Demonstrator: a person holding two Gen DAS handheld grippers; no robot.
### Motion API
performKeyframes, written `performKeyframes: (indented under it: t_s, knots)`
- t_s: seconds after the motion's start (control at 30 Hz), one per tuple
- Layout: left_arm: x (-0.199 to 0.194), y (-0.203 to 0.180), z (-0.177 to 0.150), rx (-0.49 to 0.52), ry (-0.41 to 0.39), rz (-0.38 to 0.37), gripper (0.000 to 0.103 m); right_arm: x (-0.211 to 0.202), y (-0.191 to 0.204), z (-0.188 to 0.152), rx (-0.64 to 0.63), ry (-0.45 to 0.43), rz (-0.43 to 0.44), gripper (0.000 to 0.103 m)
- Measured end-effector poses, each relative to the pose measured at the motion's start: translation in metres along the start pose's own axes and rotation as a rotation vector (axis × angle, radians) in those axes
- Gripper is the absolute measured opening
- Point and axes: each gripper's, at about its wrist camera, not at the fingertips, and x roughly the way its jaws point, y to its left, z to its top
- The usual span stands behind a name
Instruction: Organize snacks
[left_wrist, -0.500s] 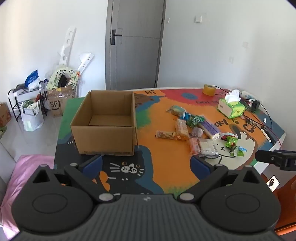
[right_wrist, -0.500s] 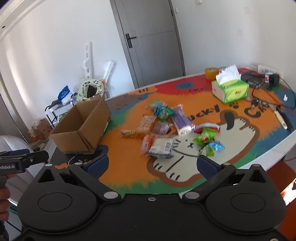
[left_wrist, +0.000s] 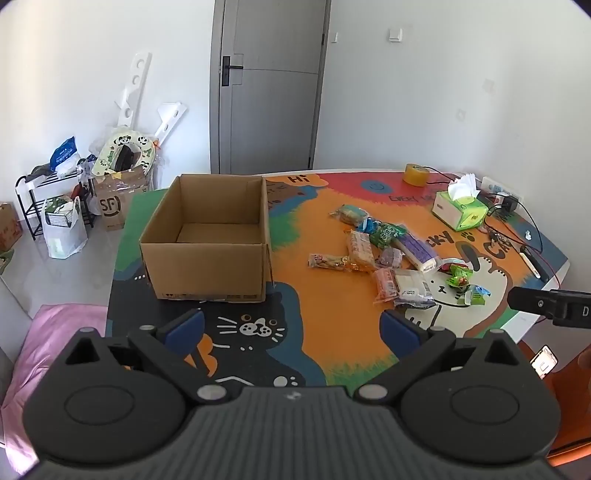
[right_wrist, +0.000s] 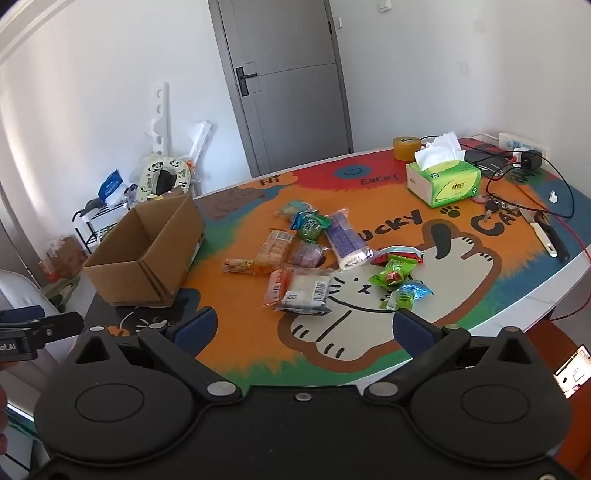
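An open, empty cardboard box (left_wrist: 207, 273) stands on the left of the colourful table mat (left_wrist: 325, 332); it also shows in the right wrist view (right_wrist: 147, 258). Several snack packets (left_wrist: 391, 258) lie scattered right of the box, also in the right wrist view (right_wrist: 314, 254). My left gripper (left_wrist: 291, 326) is open and empty above the table's near edge, in front of the box. My right gripper (right_wrist: 304, 325) is open and empty, short of a white packet (right_wrist: 306, 290).
A green tissue box (right_wrist: 443, 181), a tape roll (right_wrist: 406, 147), cables, keys and a knife (right_wrist: 546, 236) lie at the table's right and far side. A power strip (right_wrist: 521, 144) sits at the far right. Clutter and a rack (left_wrist: 55, 206) stand on the floor, left.
Both grippers have shifted slightly; the scene sits almost the same in both views. Nothing was grasped or moved on the table.
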Motion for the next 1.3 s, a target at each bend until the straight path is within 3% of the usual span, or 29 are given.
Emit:
performKeyframes:
  t_s: [1.3]
  knots:
    - [0.0035, -0.0042, -0.0031, 0.008, 0.006, -0.002, 0.101, -0.0021, 0.0094, -0.0012, -0.046, -0.01, -0.021, 0.103]
